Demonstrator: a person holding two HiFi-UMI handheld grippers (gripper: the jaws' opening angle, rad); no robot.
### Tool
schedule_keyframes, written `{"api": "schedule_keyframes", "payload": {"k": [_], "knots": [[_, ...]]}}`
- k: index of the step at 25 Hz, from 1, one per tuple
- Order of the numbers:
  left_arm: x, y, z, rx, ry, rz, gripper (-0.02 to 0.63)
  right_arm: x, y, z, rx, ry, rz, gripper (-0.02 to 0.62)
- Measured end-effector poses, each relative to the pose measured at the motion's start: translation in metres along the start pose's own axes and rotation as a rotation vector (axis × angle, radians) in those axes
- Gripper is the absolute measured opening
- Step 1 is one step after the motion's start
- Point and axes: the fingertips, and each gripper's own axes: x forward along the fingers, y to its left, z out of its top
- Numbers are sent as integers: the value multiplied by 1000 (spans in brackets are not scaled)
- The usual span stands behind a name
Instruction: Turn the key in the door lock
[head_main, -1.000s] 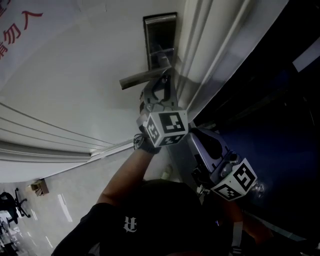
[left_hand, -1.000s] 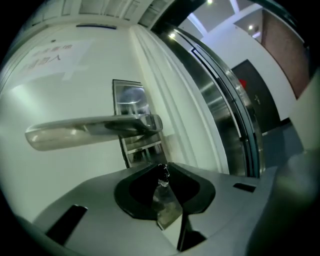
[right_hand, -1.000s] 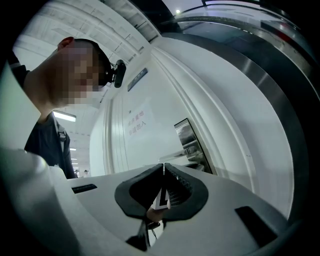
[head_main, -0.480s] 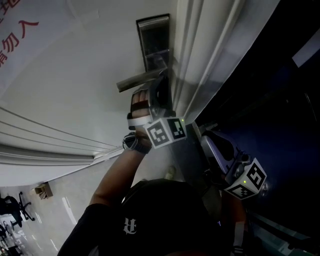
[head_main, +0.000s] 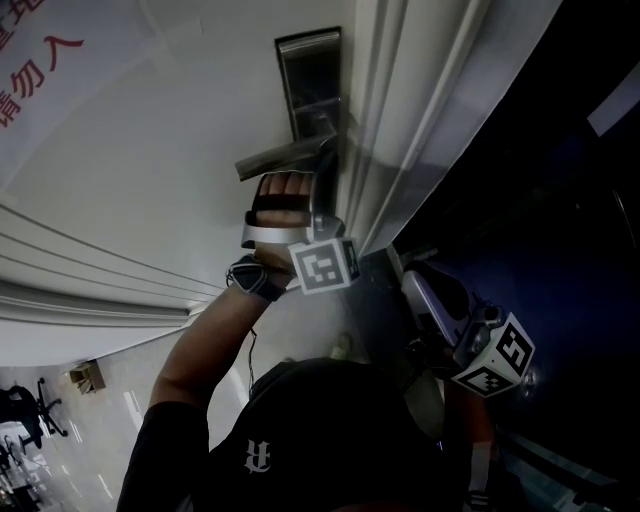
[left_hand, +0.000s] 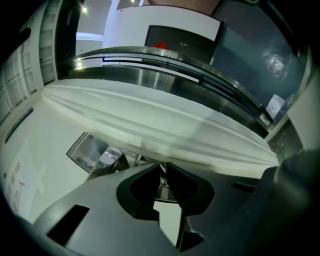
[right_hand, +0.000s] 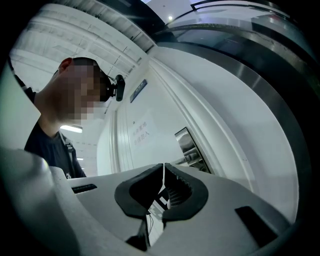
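The steel lock plate (head_main: 312, 80) with its lever handle (head_main: 280, 157) sits on the white door. My left gripper (head_main: 327, 160) reaches up just under the handle, against the plate's lower end. In the left gripper view its jaws are shut, tips meeting (left_hand: 164, 166), with a small shiny key (left_hand: 161, 179) pinched between them at the lock; the plate (left_hand: 92, 150) shows to the left. My right gripper (head_main: 415, 285) hangs lower right, away from the door, shut with nothing between its tips (right_hand: 164, 166). The lock plate (right_hand: 189, 145) appears beyond it.
The white door frame (head_main: 400, 110) runs diagonally right of the lock, with dark glass (head_main: 540, 200) beyond it. Red lettering (head_main: 40, 60) marks the door at upper left. An office chair (head_main: 20, 410) stands on the floor far below left.
My left gripper has rolled about its axis at the lock: its marker cube swung round and the back of the hand now faces me. The right gripper drifted slightly right and down.
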Motion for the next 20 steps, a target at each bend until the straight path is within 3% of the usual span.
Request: {"api": "schedule_keyframes", "payload": {"k": [11,20], "knots": [[4,4,1,273,114,-55,35,0,3,3,0,-3,30,17],[5,4,1,330,112,-49,23,-5,4,4,-9,0,26,16]]}}
